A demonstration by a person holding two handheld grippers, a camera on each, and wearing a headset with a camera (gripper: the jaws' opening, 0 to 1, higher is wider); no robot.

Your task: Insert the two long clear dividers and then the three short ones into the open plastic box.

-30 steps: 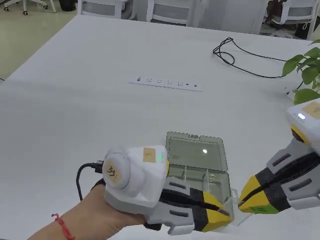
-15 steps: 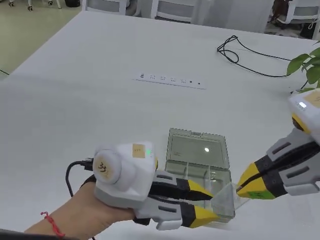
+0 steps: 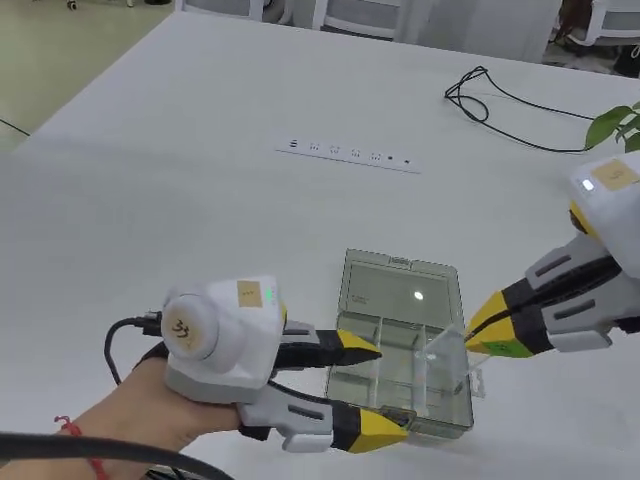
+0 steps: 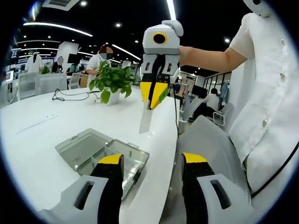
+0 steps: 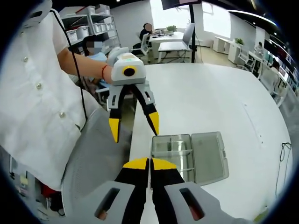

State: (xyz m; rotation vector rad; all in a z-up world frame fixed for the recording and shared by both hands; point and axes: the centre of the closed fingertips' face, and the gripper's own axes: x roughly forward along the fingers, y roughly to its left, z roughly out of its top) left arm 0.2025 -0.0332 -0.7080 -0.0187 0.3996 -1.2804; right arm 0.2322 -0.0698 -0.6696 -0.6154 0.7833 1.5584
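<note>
The right gripper (image 3: 480, 336) pinches a clear divider (image 3: 446, 350) by its upper edge, just above the right part of the open plastic box (image 3: 395, 288), which lies near the table's (image 3: 200, 150) near edge. The left gripper (image 3: 385, 390) hovers wide open at the box's left. The divider looks light, thin, stiff and slick. It is probably a short one, though glare blurs its outline. Gripping an edge leaves the lower edge free for the slots.
</note>
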